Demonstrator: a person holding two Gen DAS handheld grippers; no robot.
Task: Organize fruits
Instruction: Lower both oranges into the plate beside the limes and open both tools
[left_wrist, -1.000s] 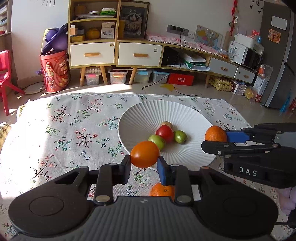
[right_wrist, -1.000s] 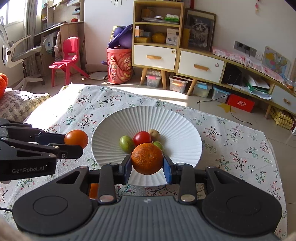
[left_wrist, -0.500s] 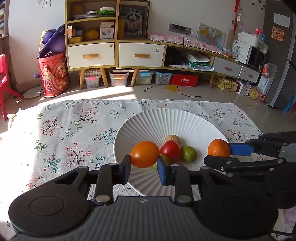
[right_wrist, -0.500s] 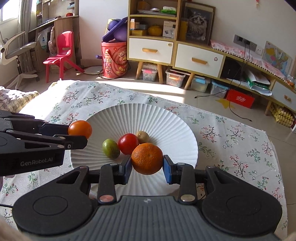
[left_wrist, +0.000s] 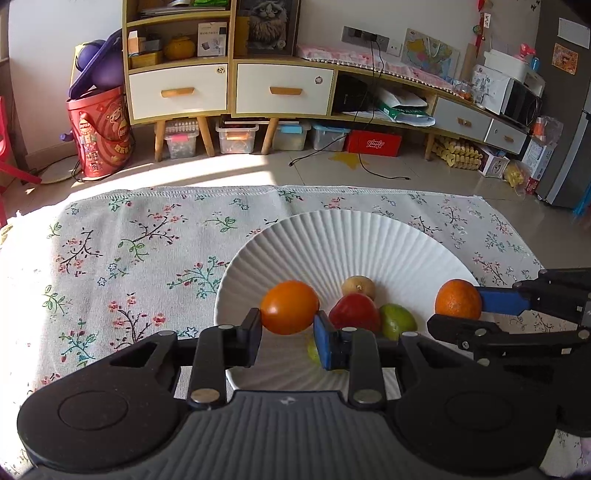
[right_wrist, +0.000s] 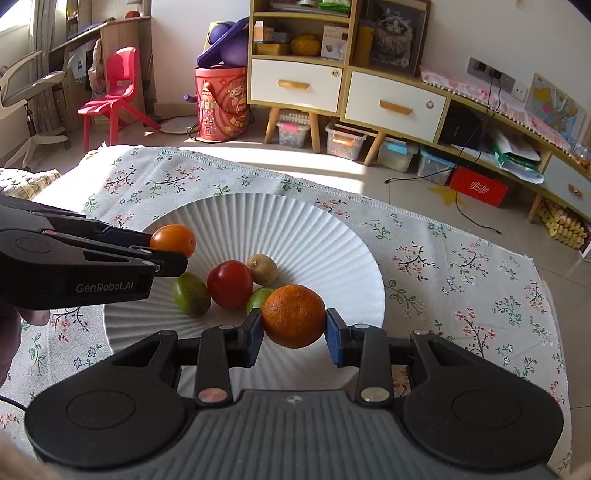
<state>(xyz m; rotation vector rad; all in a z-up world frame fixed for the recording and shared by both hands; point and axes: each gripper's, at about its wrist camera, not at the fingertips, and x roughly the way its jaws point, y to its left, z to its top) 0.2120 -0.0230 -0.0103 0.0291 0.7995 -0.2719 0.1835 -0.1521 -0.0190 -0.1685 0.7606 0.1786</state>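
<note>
A white ribbed plate (left_wrist: 354, 243) (right_wrist: 295, 221) sits on a floral cloth. In it lie a red fruit (right_wrist: 229, 284), a brown fruit (right_wrist: 263, 269) and two green fruits (right_wrist: 191, 294). My left gripper (left_wrist: 288, 328) is shut on a smooth orange tomato (left_wrist: 290, 307) and holds it above the plate's left part; it also shows in the right wrist view (right_wrist: 173, 239). My right gripper (right_wrist: 294, 332) is shut on a rough-skinned orange (right_wrist: 294, 316) and holds it above the plate's near right part; the orange also shows in the left wrist view (left_wrist: 458, 299).
The floral cloth (left_wrist: 129, 258) covers the table; its far edge (left_wrist: 258, 189) drops to a tiled floor. Cabinets (left_wrist: 229, 88), a red bucket (left_wrist: 99, 131) and storage boxes stand beyond. A red chair (right_wrist: 114, 92) is at the far left.
Both grippers have moved forward over the plate with their fruits still held. A loose orange seen under the left gripper a second ago is out of view.
</note>
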